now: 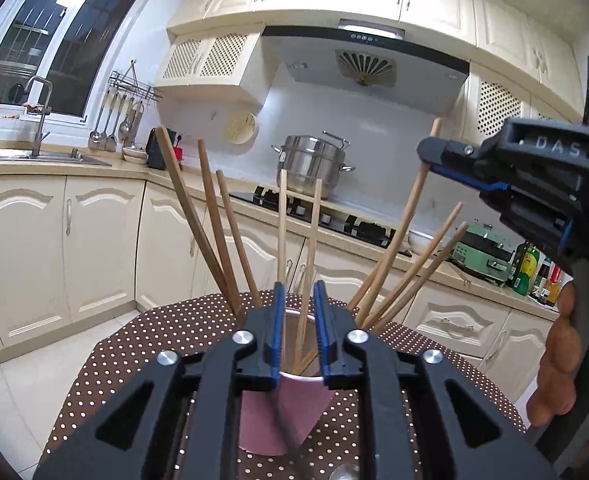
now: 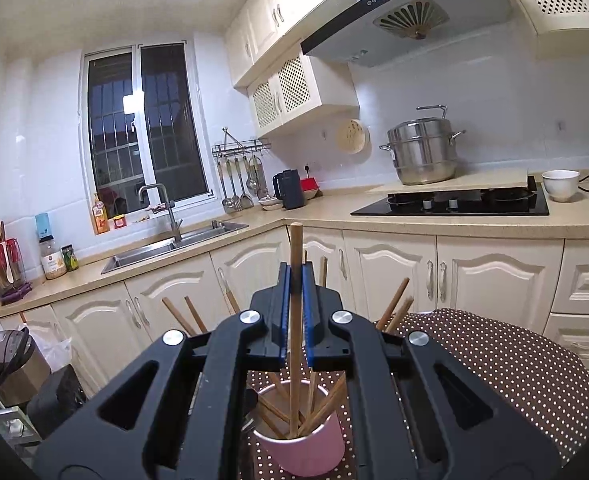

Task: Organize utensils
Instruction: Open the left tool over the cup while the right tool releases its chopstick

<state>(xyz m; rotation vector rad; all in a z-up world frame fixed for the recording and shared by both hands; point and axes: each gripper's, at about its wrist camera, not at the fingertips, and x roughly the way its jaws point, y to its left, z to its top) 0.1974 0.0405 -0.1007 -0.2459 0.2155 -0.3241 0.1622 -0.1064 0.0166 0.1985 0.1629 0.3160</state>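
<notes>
A pink cup (image 1: pixel 294 408) stands on the brown polka-dot table (image 1: pixel 154 344) and holds several wooden chopsticks that fan outward. My left gripper (image 1: pixel 299 332) is shut on the cup's near rim, one finger inside and one outside. My right gripper (image 2: pixel 294 312) is above the cup (image 2: pixel 306 448) and is shut on one upright chopstick (image 2: pixel 294 320) whose lower end sits inside the cup. In the left wrist view the right gripper (image 1: pixel 430 156) shows at upper right, clamped near the top of that chopstick (image 1: pixel 410 216).
The polka-dot table (image 2: pixel 514 368) stands in a kitchen. Behind it are cream cabinets, a sink (image 2: pixel 174 246), a black hob (image 2: pixel 454 202) with a steel pot (image 2: pixel 422 152), a white bowl (image 2: pixel 560 184) and a green appliance (image 1: pixel 482 254).
</notes>
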